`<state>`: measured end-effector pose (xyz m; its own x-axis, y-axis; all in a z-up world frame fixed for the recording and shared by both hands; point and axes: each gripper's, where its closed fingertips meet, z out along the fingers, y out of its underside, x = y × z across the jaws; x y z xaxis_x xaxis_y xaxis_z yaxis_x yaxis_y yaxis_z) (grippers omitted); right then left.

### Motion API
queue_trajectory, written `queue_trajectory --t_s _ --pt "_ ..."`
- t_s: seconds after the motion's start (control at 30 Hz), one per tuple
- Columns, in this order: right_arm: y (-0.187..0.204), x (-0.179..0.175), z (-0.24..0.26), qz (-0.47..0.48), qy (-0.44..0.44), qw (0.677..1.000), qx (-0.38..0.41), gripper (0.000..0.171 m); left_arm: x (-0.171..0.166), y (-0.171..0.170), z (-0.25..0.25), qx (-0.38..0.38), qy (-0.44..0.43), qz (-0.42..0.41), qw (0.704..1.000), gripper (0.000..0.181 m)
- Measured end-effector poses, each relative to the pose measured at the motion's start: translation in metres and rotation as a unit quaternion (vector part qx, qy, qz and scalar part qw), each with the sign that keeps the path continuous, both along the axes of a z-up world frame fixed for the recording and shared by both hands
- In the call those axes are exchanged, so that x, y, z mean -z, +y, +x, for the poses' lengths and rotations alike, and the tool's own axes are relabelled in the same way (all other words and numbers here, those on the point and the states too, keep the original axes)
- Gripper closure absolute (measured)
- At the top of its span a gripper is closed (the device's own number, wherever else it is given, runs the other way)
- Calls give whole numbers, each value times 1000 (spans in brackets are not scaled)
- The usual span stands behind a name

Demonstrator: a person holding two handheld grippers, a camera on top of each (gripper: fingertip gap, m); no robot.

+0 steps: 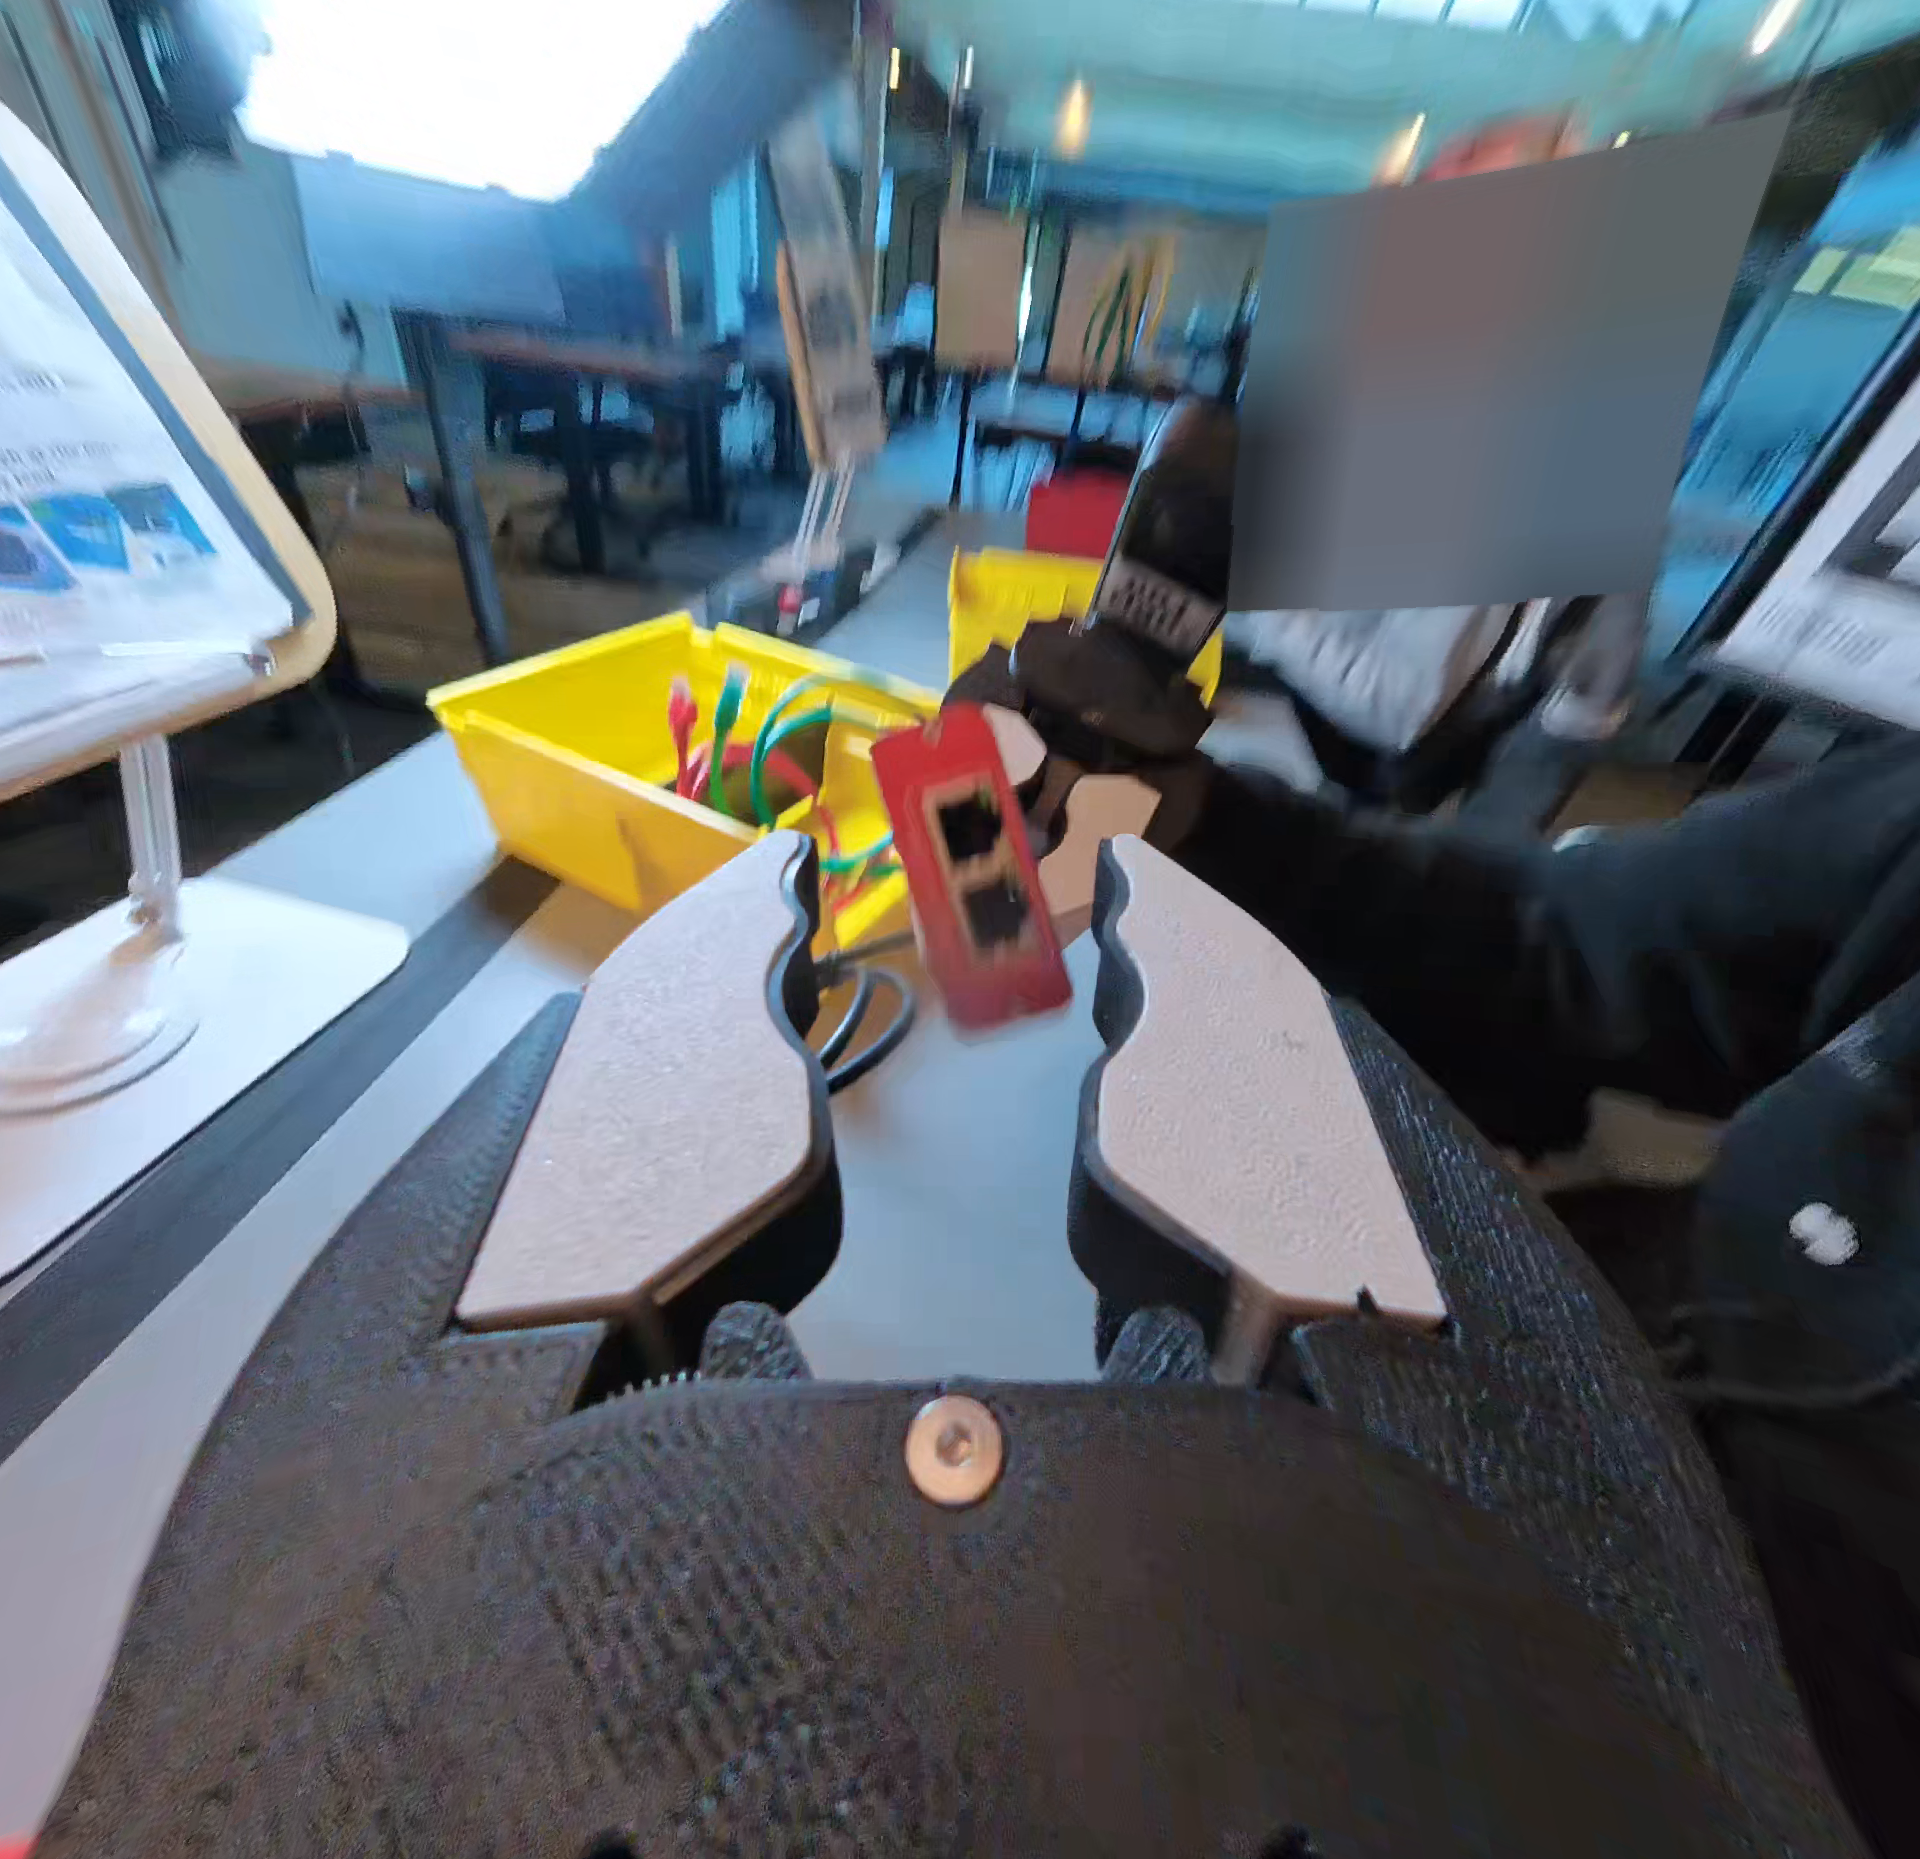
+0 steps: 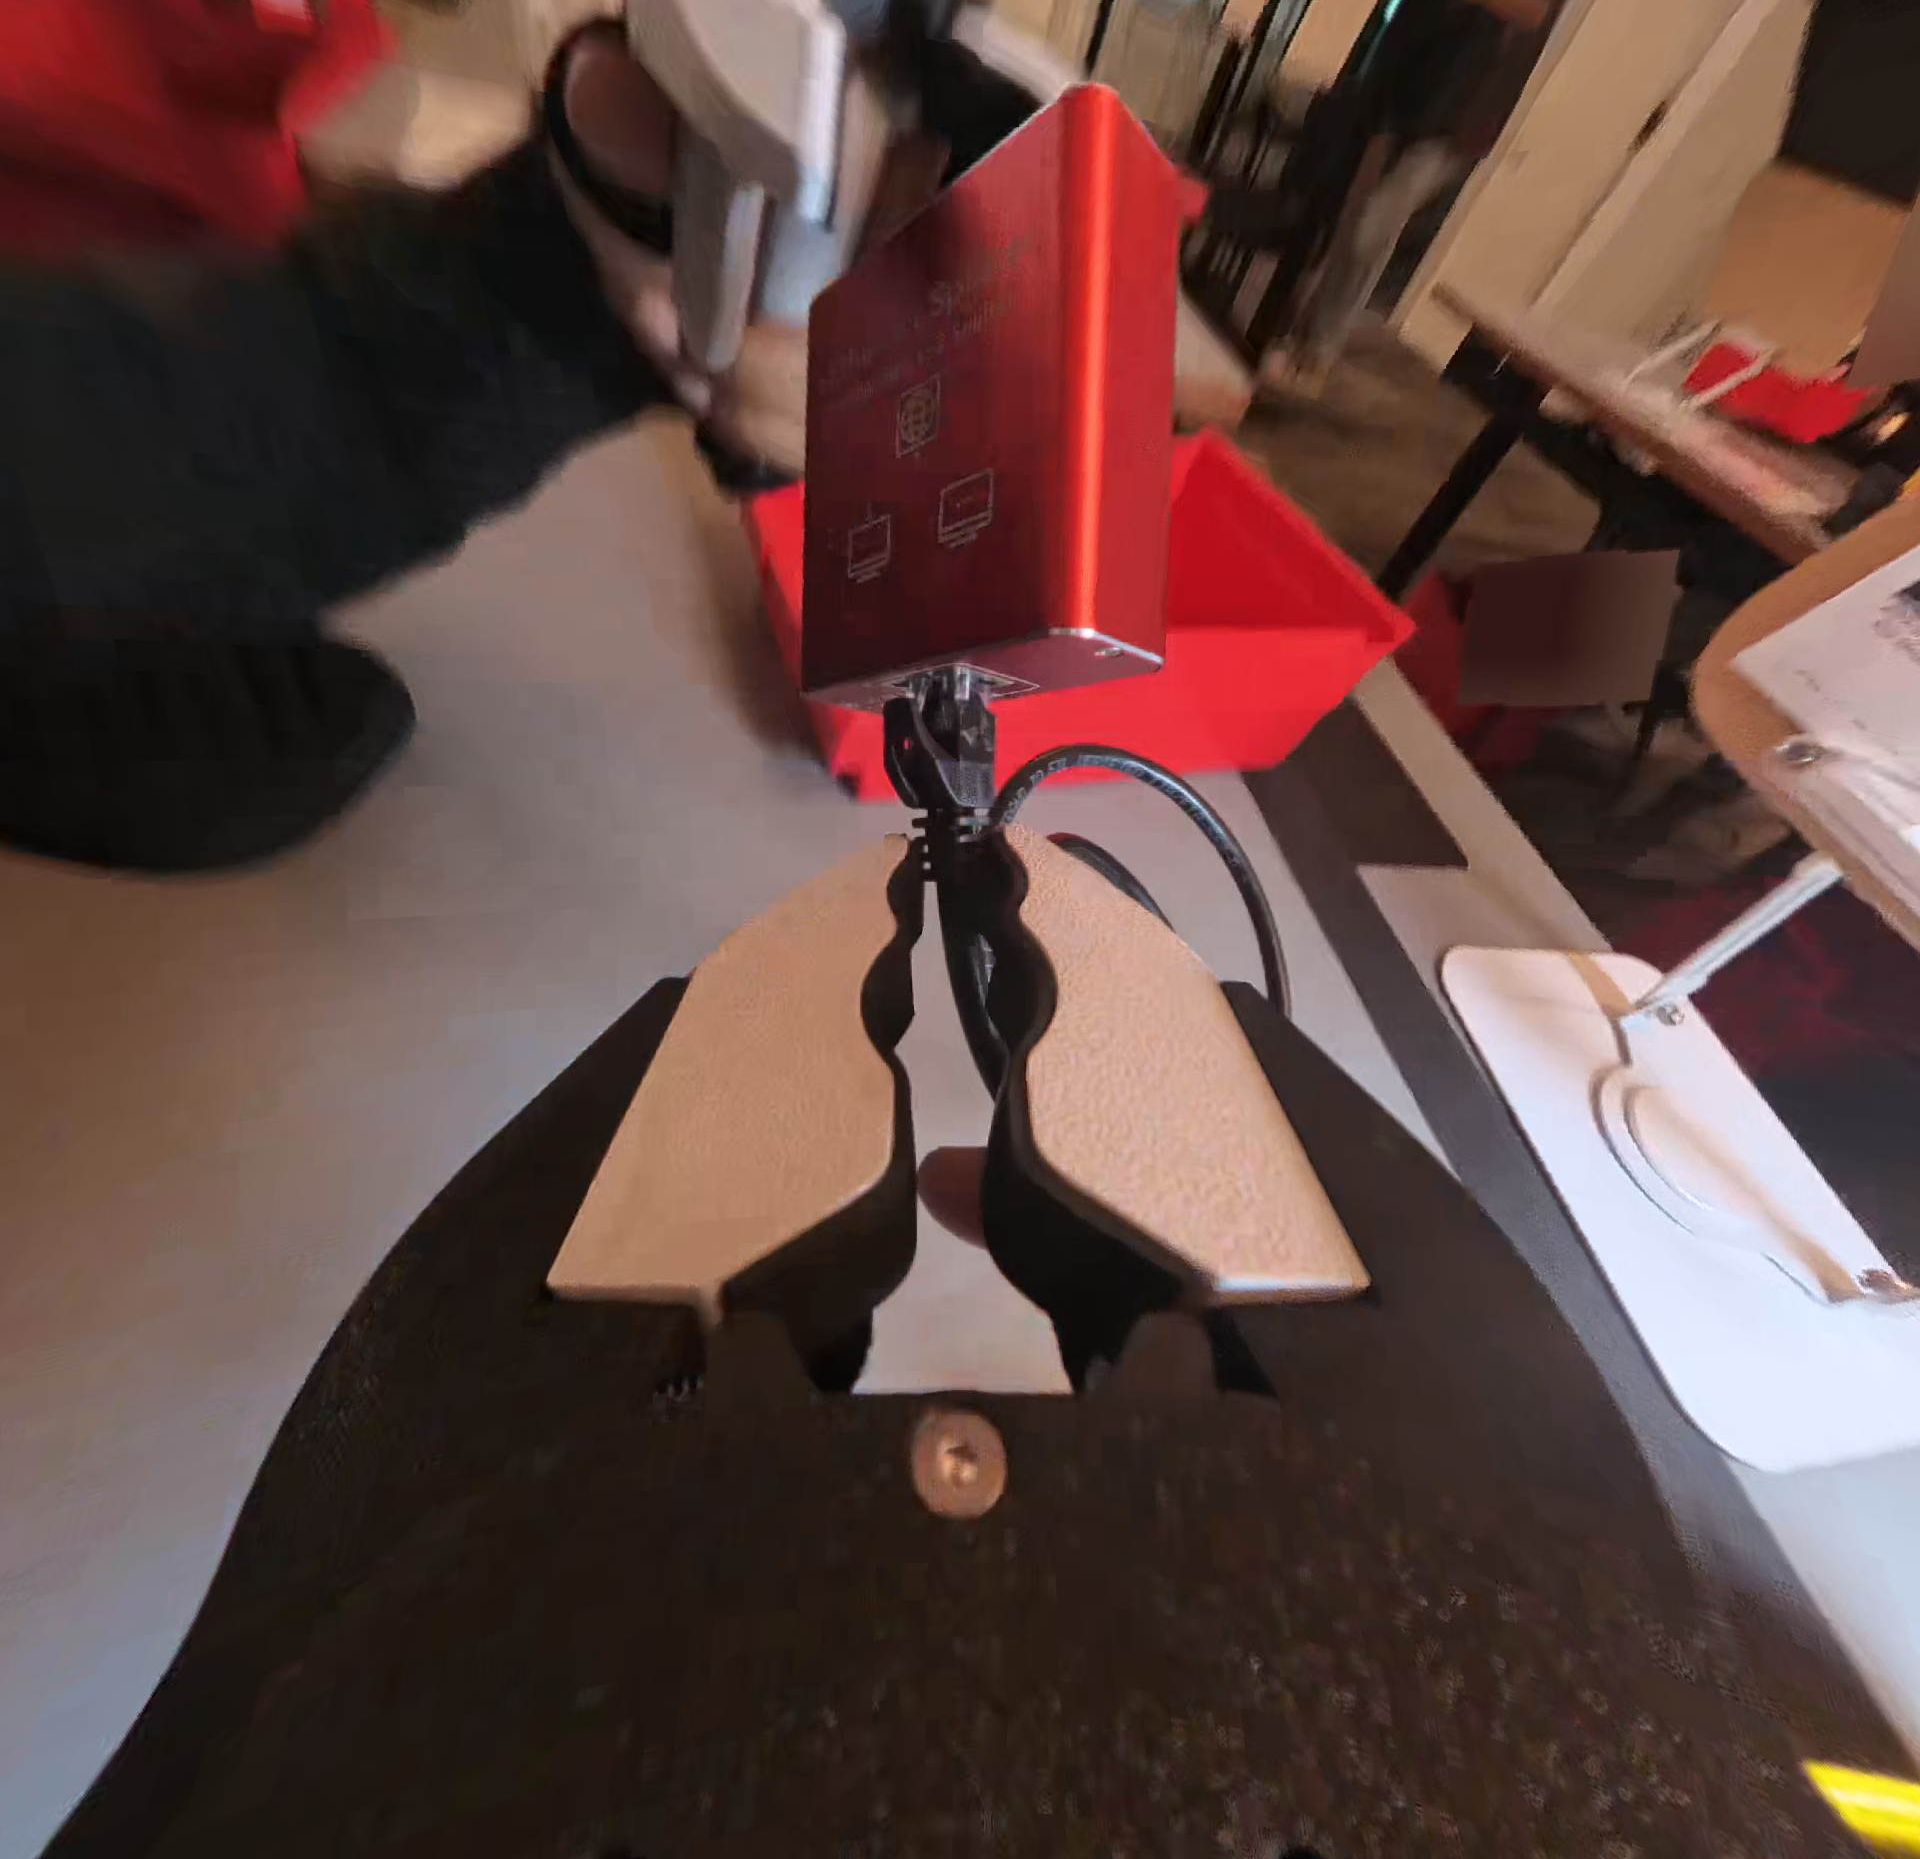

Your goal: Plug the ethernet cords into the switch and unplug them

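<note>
The red switch (image 1: 971, 864) hangs tilted in the air, two empty ports facing my left gripper (image 1: 951, 864). That gripper is open, and the switch sits between or just beyond its fingertips without touching them. In the right wrist view my right gripper (image 2: 951, 853) is shut on a black ethernet cord (image 2: 1236, 853) just behind its plug (image 2: 951, 739). The plug sits in a port on the near end of the switch (image 2: 987, 407). The right gripper (image 1: 1091, 729) shows behind the switch in the left wrist view. The black cord (image 1: 862, 1009) loops down to the table.
A yellow bin (image 1: 561, 760) holds red and green cords (image 1: 748, 729). Behind it stands a second yellow bin (image 1: 1018, 594). A red bin (image 2: 1278, 646) stands behind the switch. A sign stand's white base (image 1: 156, 978) is at the table edge (image 2: 1662, 1186). A person's dark sleeve (image 1: 1558, 926) is at the right. About 9 cm separates my left fingertips from my right.
</note>
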<state>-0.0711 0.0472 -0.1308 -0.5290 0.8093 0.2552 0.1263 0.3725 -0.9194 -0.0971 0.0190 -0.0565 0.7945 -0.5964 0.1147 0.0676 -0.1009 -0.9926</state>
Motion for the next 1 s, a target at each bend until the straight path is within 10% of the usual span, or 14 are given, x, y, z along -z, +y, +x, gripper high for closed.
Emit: queue_trajectory --t_s 0.4,0.67,1.0 --pt "-24 -38 -19 -55 86 993 56 161 -29 22 31 -59 3 109 992 152" --pt "-50 -35 20 -233 4 958 -168 128 -15 10 46 15 35 42 998 152" --pt "-38 -26 0 -289 48 948 -126 153 13 27 39 12 -8 -50 999 152"
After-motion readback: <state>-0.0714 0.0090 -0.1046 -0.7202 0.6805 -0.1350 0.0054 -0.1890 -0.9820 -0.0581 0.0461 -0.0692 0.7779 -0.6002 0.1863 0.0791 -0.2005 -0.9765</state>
